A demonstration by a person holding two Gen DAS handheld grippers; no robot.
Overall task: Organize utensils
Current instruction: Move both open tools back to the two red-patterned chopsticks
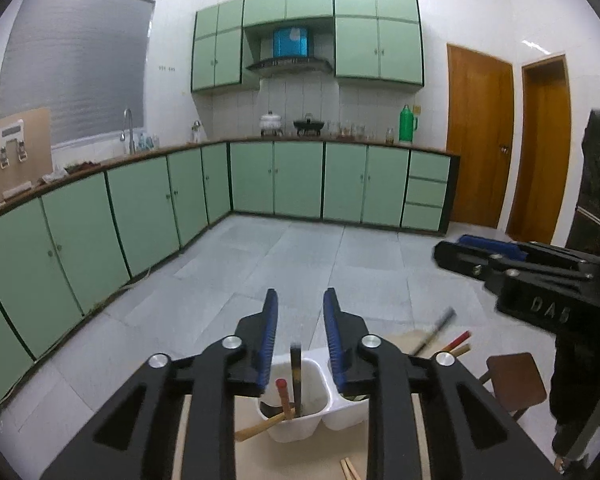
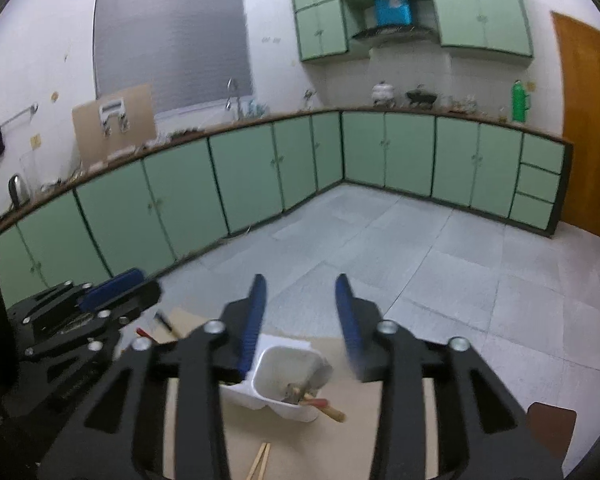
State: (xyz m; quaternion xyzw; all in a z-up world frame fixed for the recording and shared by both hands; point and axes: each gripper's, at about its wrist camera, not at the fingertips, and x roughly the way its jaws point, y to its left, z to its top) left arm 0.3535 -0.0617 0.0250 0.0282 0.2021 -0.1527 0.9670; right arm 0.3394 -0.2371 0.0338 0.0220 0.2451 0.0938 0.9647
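Observation:
A white two-compartment utensil holder [image 1: 320, 408] stands on a light wooden table [image 1: 300, 460], below my left gripper [image 1: 301, 300]. Its left compartment holds a dark-handled utensil [image 1: 296, 376], a red-tipped stick [image 1: 283, 394] and a wooden handle [image 1: 260, 428]. More utensils [image 1: 446, 338] lie on the table behind it, and a pair of chopsticks [image 1: 350, 470] lies in front. My left gripper is open and empty, held above the holder. My right gripper [image 2: 301, 284] is open and empty above the holder [image 2: 284, 380]; it also shows in the left wrist view [image 1: 480, 254]. The left gripper also shows at the left of the right wrist view [image 2: 112, 288].
A brown stool [image 1: 514, 380] stands right of the table. Green base cabinets [image 1: 276, 180] run along two walls with a countertop carrying pots and a green thermos [image 1: 407, 124]. Grey tiled floor [image 1: 320, 256] lies ahead. Two wooden doors [image 1: 480, 140] are at the right.

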